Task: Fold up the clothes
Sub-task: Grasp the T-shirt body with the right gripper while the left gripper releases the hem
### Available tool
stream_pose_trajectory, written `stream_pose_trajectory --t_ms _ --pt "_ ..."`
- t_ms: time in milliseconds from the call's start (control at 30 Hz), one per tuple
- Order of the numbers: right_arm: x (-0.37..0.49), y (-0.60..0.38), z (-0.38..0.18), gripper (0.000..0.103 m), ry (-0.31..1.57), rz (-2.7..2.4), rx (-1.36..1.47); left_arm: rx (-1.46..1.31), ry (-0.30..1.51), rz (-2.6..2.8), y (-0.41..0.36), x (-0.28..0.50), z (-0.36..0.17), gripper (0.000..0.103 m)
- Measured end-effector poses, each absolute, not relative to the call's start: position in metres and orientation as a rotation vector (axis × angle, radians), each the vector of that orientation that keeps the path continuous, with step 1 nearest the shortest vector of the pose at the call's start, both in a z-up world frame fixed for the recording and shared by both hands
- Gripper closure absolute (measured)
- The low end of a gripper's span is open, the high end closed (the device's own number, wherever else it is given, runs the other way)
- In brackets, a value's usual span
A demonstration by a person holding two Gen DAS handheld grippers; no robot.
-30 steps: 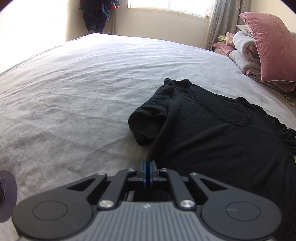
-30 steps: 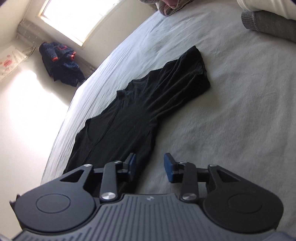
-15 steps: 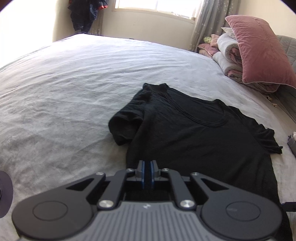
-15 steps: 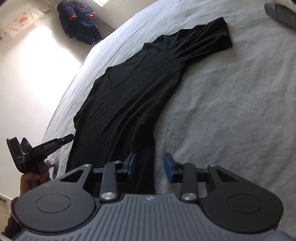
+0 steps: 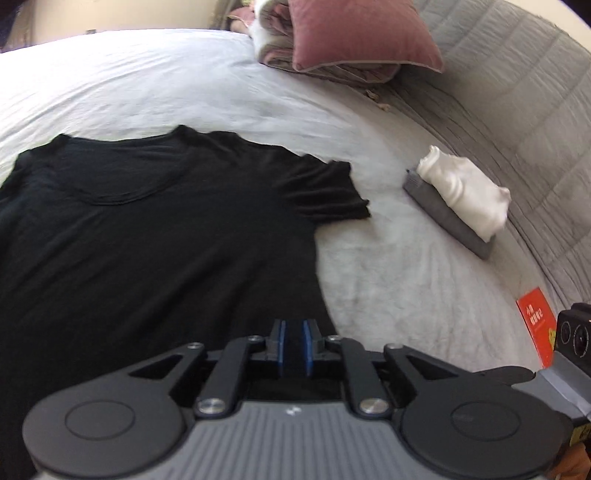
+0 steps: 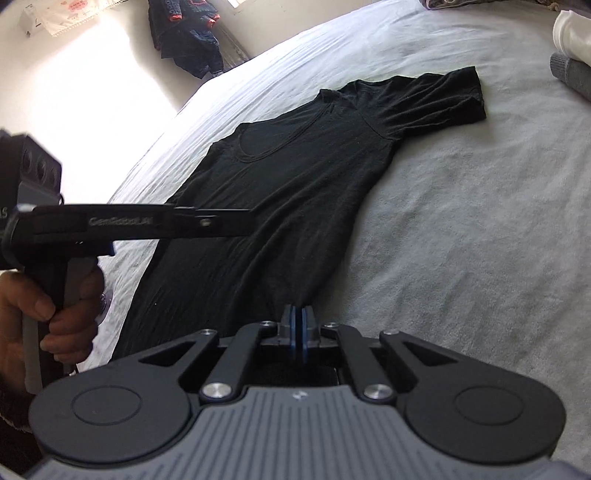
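A black T-shirt (image 5: 155, 229) lies spread flat on the grey bed sheet (image 5: 388, 266), collar away from me. It also shows in the right wrist view (image 6: 295, 192). My left gripper (image 5: 291, 347) hovers over the shirt's lower right part with its jaws a narrow gap apart and nothing between them. In the right wrist view the left gripper (image 6: 229, 221) reaches in from the left above the shirt. My right gripper (image 6: 297, 328) is shut on the shirt's hem at its lower right corner.
A folded white garment (image 5: 461, 192) lies on a folded grey one (image 5: 443, 214) to the right of the shirt. A pink pillow (image 5: 362, 37) and stacked bedding sit at the head of the bed. A red card (image 5: 535, 325) lies at the right. Dark clothes (image 6: 188, 33) hang by the far wall.
My left gripper swung to the right across the shirt and its jaws parted slightly. My right gripper closed on the hem. The left sleeve is now unfolded flat.
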State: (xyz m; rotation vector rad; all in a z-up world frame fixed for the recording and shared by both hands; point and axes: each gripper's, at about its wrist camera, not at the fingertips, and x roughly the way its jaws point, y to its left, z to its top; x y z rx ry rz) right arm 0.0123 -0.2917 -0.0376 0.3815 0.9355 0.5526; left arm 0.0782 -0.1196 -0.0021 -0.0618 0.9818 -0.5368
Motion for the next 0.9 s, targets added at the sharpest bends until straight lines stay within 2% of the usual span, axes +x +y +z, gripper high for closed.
stream_pose_trajectory --t_ms 167,300,333,367,433,500,567,633,700,733,900 --pt "0.015 -0.293 -0.036 0.098 0.928 0.56 0.401 0.116 1.044 -0.489 -0.18 0.094 -0.021 0.088" --pt "0.016 -0.296 -0.038 0.098 0.925 0.556 0.42 0.218 1.066 -0.432 -0.2 0.105 -0.031 0.088" --pt "0.017 -0.297 -0.038 0.098 0.923 0.557 0.423 0.235 1.071 -0.42 -0.203 0.107 -0.032 0.091" --pt "0.018 -0.297 -0.038 0.098 0.921 0.558 0.427 0.238 1.067 -0.412 -0.204 0.108 -0.032 0.1" --pt "0.019 -0.299 -0.039 0.098 0.917 0.563 0.437 0.23 1.051 -0.401 -0.204 0.11 -0.029 0.101" --pt "0.019 -0.303 -0.039 0.098 0.913 0.572 0.452 0.106 1.051 -0.434 -0.192 0.114 -0.031 0.101" --pt "0.021 -0.31 -0.041 0.088 0.911 0.582 0.491 -0.037 1.05 -0.474 -0.178 0.119 -0.034 0.102" --pt "0.022 -0.321 -0.045 0.085 0.918 0.576 0.533 -0.181 1.046 -0.512 -0.164 0.124 -0.036 0.102" --pt "0.024 -0.332 -0.051 0.062 0.931 0.56 0.576 -0.325 1.038 -0.548 -0.15 0.128 -0.039 0.102" --pt "0.024 -0.337 -0.055 0.039 0.934 0.553 0.599 -0.397 1.032 -0.566 -0.143 0.131 -0.041 0.102" --pt "0.027 -0.344 -0.075 0.037 0.953 0.59 0.716 -0.587 1.018 -0.612 -0.126 0.134 -0.049 0.102"
